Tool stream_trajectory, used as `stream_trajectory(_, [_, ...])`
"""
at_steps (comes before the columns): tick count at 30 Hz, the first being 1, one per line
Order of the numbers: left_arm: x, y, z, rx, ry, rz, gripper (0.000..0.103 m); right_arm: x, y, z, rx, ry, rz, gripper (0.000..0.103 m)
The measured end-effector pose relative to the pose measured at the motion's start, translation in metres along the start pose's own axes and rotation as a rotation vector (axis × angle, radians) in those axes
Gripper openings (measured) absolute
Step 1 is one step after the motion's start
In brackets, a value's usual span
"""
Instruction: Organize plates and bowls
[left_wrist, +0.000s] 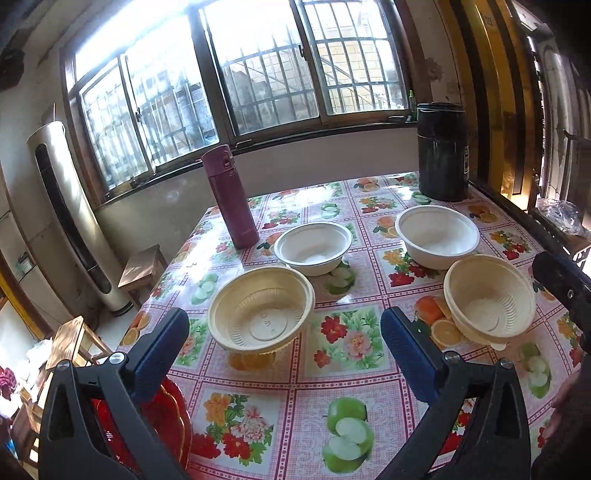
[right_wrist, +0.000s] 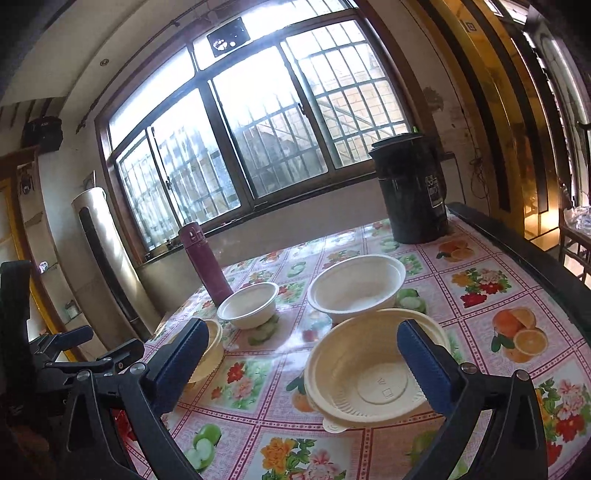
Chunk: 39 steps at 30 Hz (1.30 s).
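Bowls sit spread over the bench (left_wrist: 288, 384), which wears a fruit-and-flower oilcloth: two cream ribbed ones nearer the grippers and two white ones farther back, all upright, empty and apart from each other. The left gripper (left_wrist: 284, 332) hangs with its jaws wide and nothing between the pads, aimed down at the left cream bowl (left_wrist: 260, 308), which lies just ahead of its fingers. The right gripper (right_wrist: 303, 365) is equally wide and empty, and the right cream bowl (right_wrist: 369, 373) lies between and just beyond its fingertips, so that the right finger overlaps its rim in the right wrist view; whether it touches I cannot tell. Behind stand the small white bowl (left_wrist: 313, 248) and the larger white bowl (left_wrist: 437, 234). A red plate (left_wrist: 166, 421) shows at the near left edge, mostly hidden by the left gripper. The wide jaws seem suited to spanning a bowl rim, one cream bowl per hand, probably so that like bowls can be nested. A maroon flask (left_wrist: 229, 195) and a dark canister (left_wrist: 442, 151) stand at the far side, out of the way.
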<state>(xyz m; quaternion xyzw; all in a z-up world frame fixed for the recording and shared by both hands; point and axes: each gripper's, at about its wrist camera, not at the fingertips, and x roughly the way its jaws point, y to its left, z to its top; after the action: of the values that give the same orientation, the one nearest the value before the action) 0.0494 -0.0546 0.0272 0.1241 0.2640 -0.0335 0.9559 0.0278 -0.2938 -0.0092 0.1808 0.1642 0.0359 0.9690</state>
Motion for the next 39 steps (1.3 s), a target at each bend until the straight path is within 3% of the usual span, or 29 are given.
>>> stream_trajectory(9, [0.012,-0.034,0.016,0.034,0.001,-0.034,0.103,-0.01,-0.025,0.009,-0.017,-0.031,-0.101,0.103])
stream_trajectory(20, [0.021,-0.063,0.014,0.085,0.033,-0.056,0.103,-0.005,-0.051,0.015,-0.015,0.006,-0.174,0.103])
stream_trajectory(39, [0.029,-0.079,0.012,0.106,0.067,-0.036,0.103,-0.012,-0.06,0.02,-0.035,0.017,-0.198,0.103])
